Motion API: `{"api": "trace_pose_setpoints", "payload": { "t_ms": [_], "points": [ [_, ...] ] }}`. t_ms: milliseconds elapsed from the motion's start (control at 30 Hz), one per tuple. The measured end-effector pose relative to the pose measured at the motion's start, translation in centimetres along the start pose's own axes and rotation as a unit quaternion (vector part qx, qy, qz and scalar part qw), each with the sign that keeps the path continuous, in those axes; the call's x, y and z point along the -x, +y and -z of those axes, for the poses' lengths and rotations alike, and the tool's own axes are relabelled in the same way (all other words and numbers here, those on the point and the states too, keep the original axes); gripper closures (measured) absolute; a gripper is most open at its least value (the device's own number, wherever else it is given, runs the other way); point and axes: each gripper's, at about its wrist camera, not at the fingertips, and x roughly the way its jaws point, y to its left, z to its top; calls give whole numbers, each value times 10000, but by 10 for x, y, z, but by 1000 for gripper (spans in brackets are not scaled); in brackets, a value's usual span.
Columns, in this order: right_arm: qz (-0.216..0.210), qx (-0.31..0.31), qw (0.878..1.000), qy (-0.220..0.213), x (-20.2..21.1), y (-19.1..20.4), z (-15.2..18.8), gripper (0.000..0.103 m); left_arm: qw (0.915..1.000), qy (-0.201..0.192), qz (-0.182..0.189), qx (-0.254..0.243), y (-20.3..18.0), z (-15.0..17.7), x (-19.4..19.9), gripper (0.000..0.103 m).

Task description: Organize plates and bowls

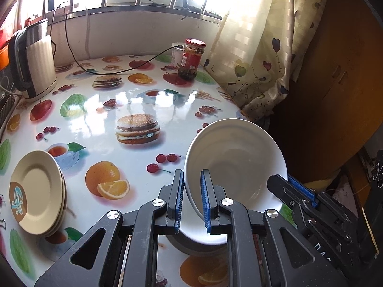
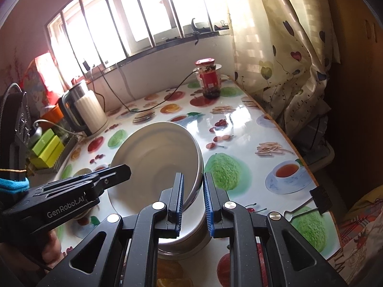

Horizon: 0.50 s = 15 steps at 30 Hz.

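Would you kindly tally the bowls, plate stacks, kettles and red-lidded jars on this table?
Bowls: 2, a white bowl and a steel bowl
Plate stacks: 1
Kettles: 1
Red-lidded jars: 1
Total: 5

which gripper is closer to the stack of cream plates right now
Left. The left gripper grips the white bowl's rim on the side facing the plate stack; the right gripper grips the bowl's opposite rim, farther away.
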Motion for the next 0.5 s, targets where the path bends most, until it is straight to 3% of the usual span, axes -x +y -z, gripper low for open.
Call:
{"api": "trace_pose_setpoints", "payload": {
  "t_ms": [500],
  "points": [
    [-41,-14,9997,249,-13,2,14,87,9996,221,-71,131,11,17,-8,88]
  ]
}}
